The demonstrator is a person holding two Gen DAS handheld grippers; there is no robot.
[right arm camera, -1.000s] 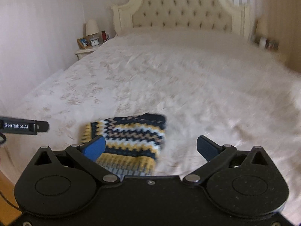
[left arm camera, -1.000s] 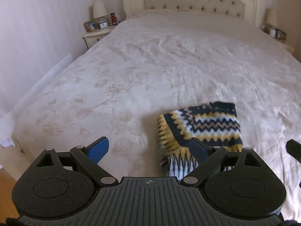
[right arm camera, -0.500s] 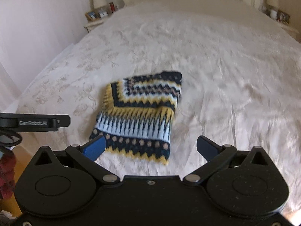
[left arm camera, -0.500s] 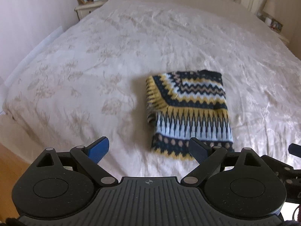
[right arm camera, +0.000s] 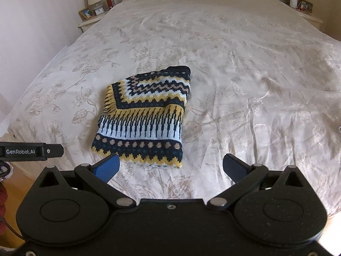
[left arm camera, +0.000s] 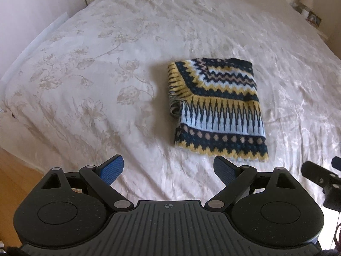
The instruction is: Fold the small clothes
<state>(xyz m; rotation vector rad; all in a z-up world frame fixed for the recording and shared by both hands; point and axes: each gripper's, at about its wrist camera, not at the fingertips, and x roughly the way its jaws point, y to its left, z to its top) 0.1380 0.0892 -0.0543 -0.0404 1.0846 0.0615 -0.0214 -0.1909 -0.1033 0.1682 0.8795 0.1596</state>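
Left black two-finger gripper (left arm camera: pixel 168 167): jaws wide, empty, clear of cloth | navy-yellow-white patterned knit garment (left arm camera: pixel 217 111): folded flat on cream floral bedspread (left arm camera: pixel 96 74), apparently finished | right black two-finger gripper (right arm camera: pixel 170 166): jaws wide, empty.

Soft daylight, faint shadows, fisheye-bent edges, slight blur throughout

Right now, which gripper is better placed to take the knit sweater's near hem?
Probably the right gripper: the folded knit sweater has its near hem almost at its left finger. The left gripper is open too, but the hem lies beyond its right finger.
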